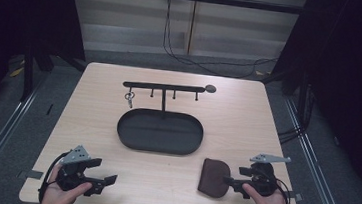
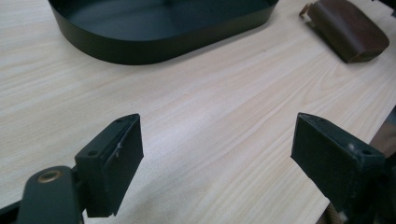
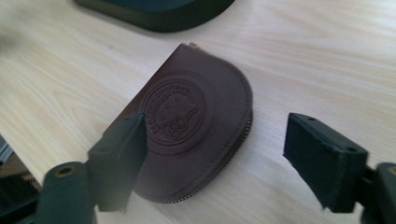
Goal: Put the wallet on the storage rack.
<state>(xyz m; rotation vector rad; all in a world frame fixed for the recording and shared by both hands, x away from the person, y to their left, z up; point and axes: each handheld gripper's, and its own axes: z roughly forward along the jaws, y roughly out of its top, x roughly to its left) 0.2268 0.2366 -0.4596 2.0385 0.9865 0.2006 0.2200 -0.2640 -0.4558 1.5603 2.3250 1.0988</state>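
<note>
A brown leather coin pouch (image 1: 214,177) with a round embossed stamp lies flat on the wooden table at the front right. My right gripper (image 1: 231,183) points at it from the right, jaws open. In the right gripper view the pouch (image 3: 196,116) lies between the jaws of that gripper (image 3: 215,128): the left jaw stands over the pouch's edge and the right jaw is well apart from it. My left gripper (image 1: 104,171) is held open at the front left over bare wood (image 2: 217,135), with nothing between its jaws. The pouch (image 2: 350,28) lies far off from it.
A black oval tray (image 1: 159,149) sits mid-table, its wall (image 2: 154,44) ahead of the left gripper and its edge (image 3: 159,18) beyond the pouch. Behind it stands a black hook rack (image 1: 165,87) with a key ring (image 1: 129,98) hanging at its left end.
</note>
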